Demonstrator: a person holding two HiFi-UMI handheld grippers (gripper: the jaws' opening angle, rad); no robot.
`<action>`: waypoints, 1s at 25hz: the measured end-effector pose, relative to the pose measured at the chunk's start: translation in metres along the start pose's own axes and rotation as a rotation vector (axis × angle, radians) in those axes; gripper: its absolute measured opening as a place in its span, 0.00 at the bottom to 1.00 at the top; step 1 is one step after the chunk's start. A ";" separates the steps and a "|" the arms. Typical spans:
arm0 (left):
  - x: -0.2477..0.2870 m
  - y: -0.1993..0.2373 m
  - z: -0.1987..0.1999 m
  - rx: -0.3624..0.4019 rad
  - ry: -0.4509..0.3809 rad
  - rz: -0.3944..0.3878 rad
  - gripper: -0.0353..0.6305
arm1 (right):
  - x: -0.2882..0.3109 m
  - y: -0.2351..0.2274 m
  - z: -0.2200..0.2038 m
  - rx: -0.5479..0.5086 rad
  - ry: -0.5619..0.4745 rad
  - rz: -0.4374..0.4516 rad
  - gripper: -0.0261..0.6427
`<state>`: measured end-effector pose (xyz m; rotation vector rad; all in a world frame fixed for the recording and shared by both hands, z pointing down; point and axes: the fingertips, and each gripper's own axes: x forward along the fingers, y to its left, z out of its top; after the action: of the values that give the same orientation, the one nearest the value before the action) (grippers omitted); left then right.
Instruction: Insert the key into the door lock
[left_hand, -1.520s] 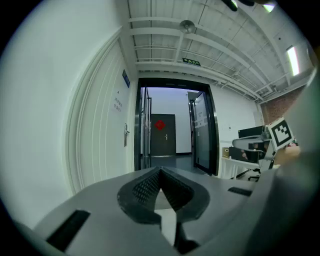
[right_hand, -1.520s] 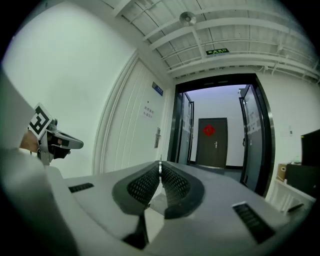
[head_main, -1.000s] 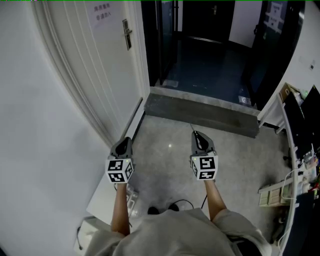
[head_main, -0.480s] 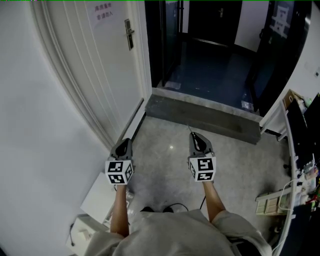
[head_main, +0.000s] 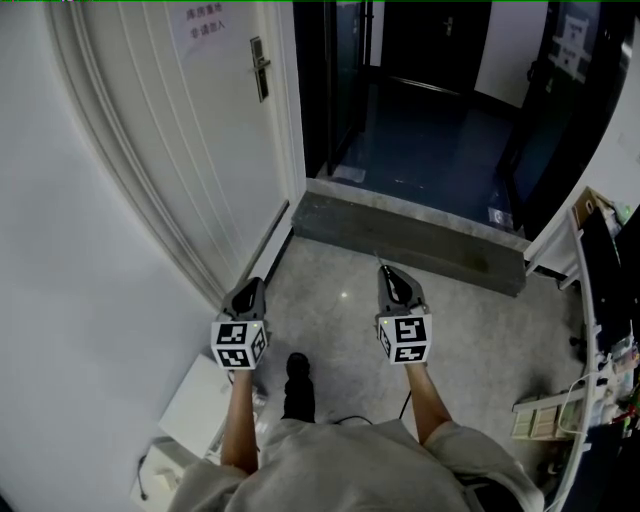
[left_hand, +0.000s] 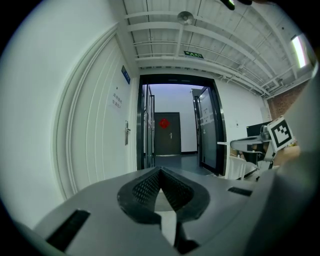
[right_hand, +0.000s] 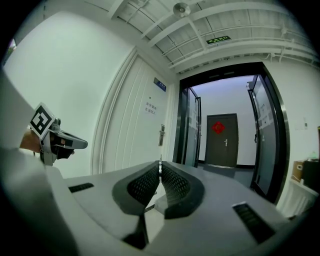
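The white door (head_main: 180, 150) stands at the left of the head view, its metal handle and lock (head_main: 259, 68) high up near the frame. My right gripper (head_main: 386, 272) is shut on a thin metal key (head_main: 378, 260) whose tip pokes out ahead. In the right gripper view the key (right_hand: 160, 161) shows just above the pressed pads, with the lock (right_hand: 162, 135) far beyond it. My left gripper (head_main: 248, 287) hangs beside the door's foot, shut with nothing in it. In the left gripper view its pads (left_hand: 150, 185) meet and the handle (left_hand: 127, 132) is far off.
A grey stone threshold (head_main: 410, 240) crosses the floor ahead, with a dark corridor and a dark door (right_hand: 218, 142) beyond. A desk edge with clutter (head_main: 600, 330) runs along the right. A white box (head_main: 195, 400) and a cable lie on the floor near my feet.
The whole view has moved toward the doorway: door and threshold look nearer. A dark shoe now shows between the arms. Both grippers keep their pose and stay shut.
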<state>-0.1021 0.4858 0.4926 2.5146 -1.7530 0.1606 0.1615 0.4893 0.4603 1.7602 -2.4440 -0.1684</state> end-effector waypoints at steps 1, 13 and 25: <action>0.009 0.005 0.000 0.000 -0.001 -0.002 0.08 | 0.010 0.000 -0.001 -0.001 0.001 -0.001 0.08; 0.182 0.100 0.018 -0.005 -0.010 -0.089 0.08 | 0.194 -0.010 0.007 -0.029 0.011 -0.043 0.08; 0.367 0.224 0.062 -0.007 -0.015 -0.151 0.08 | 0.407 -0.028 0.029 -0.041 0.036 -0.094 0.08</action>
<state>-0.1835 0.0590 0.4780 2.6360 -1.5572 0.1270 0.0551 0.0953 0.4417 1.8453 -2.3177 -0.1924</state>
